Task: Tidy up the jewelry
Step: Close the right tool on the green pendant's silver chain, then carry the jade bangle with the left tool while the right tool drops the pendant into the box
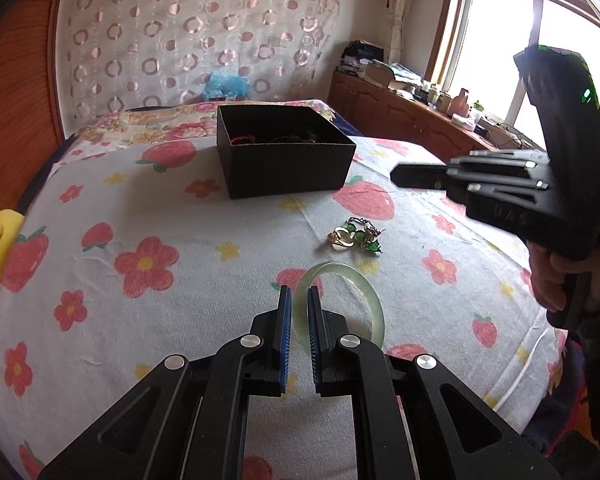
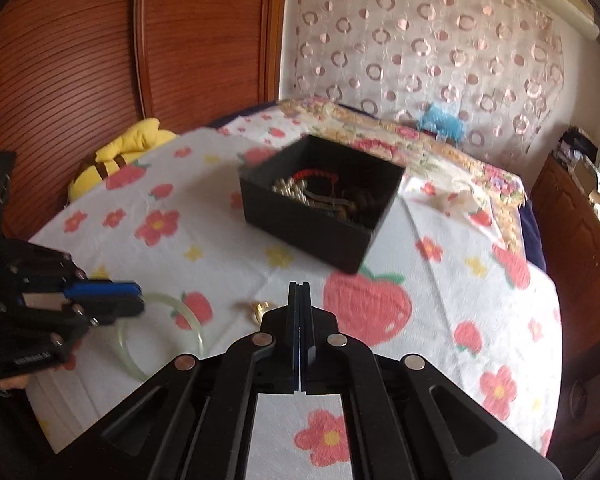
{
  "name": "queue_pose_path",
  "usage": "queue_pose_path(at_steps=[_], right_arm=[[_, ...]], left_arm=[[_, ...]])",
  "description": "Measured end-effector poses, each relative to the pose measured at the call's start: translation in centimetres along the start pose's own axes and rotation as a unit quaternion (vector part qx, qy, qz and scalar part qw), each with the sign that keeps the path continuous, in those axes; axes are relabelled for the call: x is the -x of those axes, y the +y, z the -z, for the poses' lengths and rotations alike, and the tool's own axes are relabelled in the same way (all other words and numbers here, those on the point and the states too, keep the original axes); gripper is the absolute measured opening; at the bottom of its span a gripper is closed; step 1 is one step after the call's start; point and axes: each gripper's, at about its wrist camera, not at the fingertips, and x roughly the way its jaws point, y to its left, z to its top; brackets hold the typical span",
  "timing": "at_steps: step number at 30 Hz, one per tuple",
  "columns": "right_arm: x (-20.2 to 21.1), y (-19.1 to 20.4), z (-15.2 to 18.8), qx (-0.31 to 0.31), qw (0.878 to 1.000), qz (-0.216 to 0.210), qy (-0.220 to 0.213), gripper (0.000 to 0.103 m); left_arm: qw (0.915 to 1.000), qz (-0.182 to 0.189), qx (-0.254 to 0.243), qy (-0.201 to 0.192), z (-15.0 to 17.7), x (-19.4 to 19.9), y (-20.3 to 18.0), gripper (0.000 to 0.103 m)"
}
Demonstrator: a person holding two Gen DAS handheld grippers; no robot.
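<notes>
A pale green jade bangle (image 1: 366, 294) lies on the flowered bedsheet, and my left gripper (image 1: 298, 294) is shut on its near-left rim with the blue pads on either side. The right wrist view shows that gripper (image 2: 138, 296) at the left over the bangle (image 2: 198, 334). A gold ring (image 1: 340, 239) and a green-beaded piece (image 1: 366, 236) lie just beyond the bangle. My right gripper (image 1: 396, 175) hovers above and to the right of them, shut; its own view (image 2: 300, 286) shows nothing between the pads. The gold ring (image 2: 259, 307) peeks out beside its left finger.
An open black box (image 1: 288, 172) (image 2: 320, 240) stands further back on the bed, holding a red cord bracelet and beaded strands. A yellow plush toy (image 2: 112, 160) lies at the left edge by the wooden wall. A cluttered wooden cabinet (image 1: 400, 114) runs under the window.
</notes>
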Motion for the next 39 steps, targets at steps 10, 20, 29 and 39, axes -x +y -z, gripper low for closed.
queue_pose_path(at_steps=[10,20,29,39], right_arm=[[-2.0,-2.1,0.4,-0.034,0.999,0.007,0.022,0.002],[-6.4,-2.7,1.7,-0.037,0.996,-0.018,0.076,0.015],[-7.6,-2.4,1.7,-0.023,0.995,-0.019,0.099,0.02],[-6.2,-1.2,1.3,0.004,0.996,-0.02,0.091,0.003]], left_arm=[[1.0,0.001,0.0,-0.002,0.2,0.0,0.0,0.007],[1.0,0.001,0.0,-0.001,0.2,0.1,-0.1,0.007],[1.0,0.001,0.0,-0.001,0.2,0.1,-0.1,0.007],[1.0,0.001,0.002,-0.002,0.2,0.0,-0.1,0.007]])
